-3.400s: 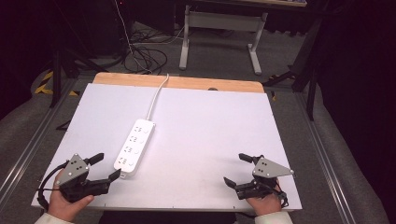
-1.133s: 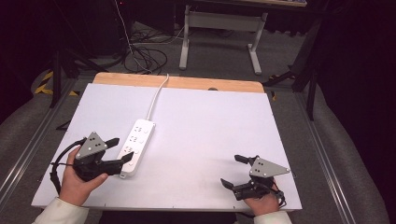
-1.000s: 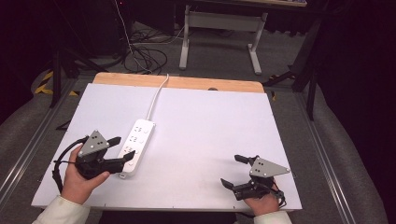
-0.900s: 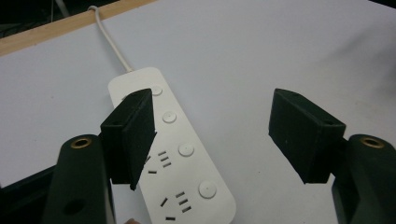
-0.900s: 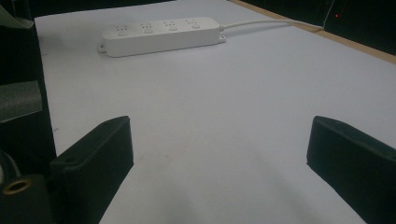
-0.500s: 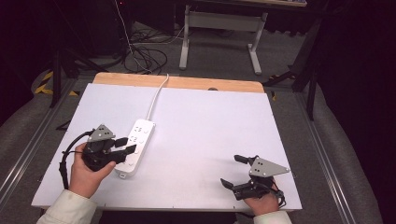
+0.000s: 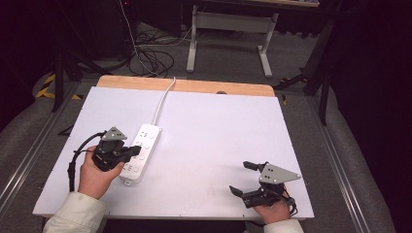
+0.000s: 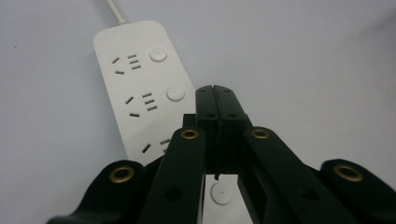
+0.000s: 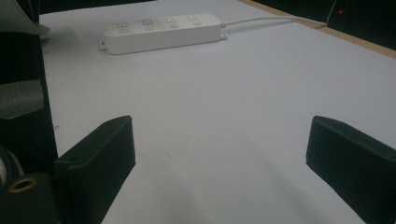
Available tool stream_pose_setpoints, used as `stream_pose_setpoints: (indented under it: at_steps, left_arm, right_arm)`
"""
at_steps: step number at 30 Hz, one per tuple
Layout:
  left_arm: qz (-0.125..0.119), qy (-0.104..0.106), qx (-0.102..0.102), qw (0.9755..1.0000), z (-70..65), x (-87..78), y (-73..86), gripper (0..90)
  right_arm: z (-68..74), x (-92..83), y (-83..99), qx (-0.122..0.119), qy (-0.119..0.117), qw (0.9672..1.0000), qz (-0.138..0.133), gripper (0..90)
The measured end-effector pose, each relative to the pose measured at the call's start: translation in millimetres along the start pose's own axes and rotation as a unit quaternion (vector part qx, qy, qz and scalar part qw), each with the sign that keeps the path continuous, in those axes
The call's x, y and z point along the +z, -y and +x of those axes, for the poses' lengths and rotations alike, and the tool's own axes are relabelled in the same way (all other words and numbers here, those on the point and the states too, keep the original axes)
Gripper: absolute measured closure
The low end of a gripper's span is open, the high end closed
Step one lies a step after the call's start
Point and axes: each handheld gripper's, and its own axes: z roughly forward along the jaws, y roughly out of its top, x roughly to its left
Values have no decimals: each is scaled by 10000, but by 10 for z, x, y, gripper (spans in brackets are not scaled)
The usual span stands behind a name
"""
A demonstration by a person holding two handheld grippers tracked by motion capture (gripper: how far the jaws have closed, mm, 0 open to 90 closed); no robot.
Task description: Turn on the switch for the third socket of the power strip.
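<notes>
A long white plastic power strip (image 8: 140, 88) with round buttons lies flat on the white desk (image 7: 218, 131). The left tool (image 8: 217, 100), jaws just pressed together with nothing between, hides its near sockets; the right tool (image 9: 219, 154) is spread.

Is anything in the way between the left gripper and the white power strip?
No. The left gripper, jaws shut together on nothing, sits right over the power strip, beside its round buttons, with nothing between them.
</notes>
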Motion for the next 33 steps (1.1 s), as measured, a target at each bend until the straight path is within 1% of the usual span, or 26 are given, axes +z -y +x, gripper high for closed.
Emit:
stream_pose_setpoints:
  at_steps: [1, 4, 6, 7, 10, 11, 13, 15, 16, 17, 18, 20, 21, 22, 23, 26, 31, 33]
  left_arm:
    - [24, -35, 37, 10000, 7, 20, 0, 900]
    - [105, -9, 48, 9999, 23, 79, 6, 900]
    - [154, 12, -2, 9999, 40, 120, 9, 900]
    - [164, -26, -11, 9999, 53, 133, 9, 900]
    - [254, -12, -116, 9996, 81, 184, 11, 900]
    - [257, 52, -216, 9994, 86, 207, 16, 900]
    - [301, 128, -325, 9989, 107, 240, 25, 900]
    - [389, 101, -347, 9986, 124, 261, 32, 900]
    - [402, 124, -395, 9983, 129, 269, 36, 900]
    - [434, 126, -396, 9982, 135, 275, 35, 900]
    - [500, 158, -427, 9977, 128, 280, 35, 900]
    - [572, -5, -294, 9979, 105, 290, 32, 900]
    - [592, 6, -274, 9979, 92, 297, 34, 900]
    - [617, 70, -263, 9977, 92, 300, 35, 900]
    - [626, 70, -242, 9977, 93, 306, 34, 900]
    - [695, 24, -227, 9973, 89, 323, 39, 900]
    - [680, -3, -191, 9975, 86, 330, 42, 900]
    - [669, -36, -124, 9977, 84, 333, 43, 900]
  right_arm:
    - [0, -1, 0, 6, 0, 10000, -4, 86]
    - [-3, -2, 3, 8, 4, 10000, -5, 86]
    - [-5, -4, 4, 9, 4, 10000, -11, 86]
    - [-5, -3, 4, 9, 1, 10000, -15, 86]
    - [-7, 0, 6, 13, -18, 10000, 4, 86]
    - [-7, 0, 6, 13, -18, 10000, 4, 86]
    - [-12, -2, 10, 16, -32, 10000, -11, 86]
    - [-14, -6, 11, 20, -28, 10000, -11, 86]
    - [-16, -6, 12, 23, -30, 10000, -11, 86]
    - [-16, -6, 12, 23, -30, 10000, -11, 86]
    - [-18, -5, 13, 28, -37, 10000, -6, 86]
    - [-25, -1, 19, 51, -62, 10000, 4, 86]
    - [-27, -2, 21, 55, -68, 10000, 1, 86]
    - [-27, -4, 21, 53, -70, 10000, -7, 86]
    - [-27, -4, 21, 53, -70, 10000, -7, 86]
    - [-27, -6, 21, 57, -72, 10000, -16, 86]
    - [-28, 1, 23, 65, -103, 9999, -6, 86]
    - [-28, -1, 23, 57, -100, 9999, -4, 86]
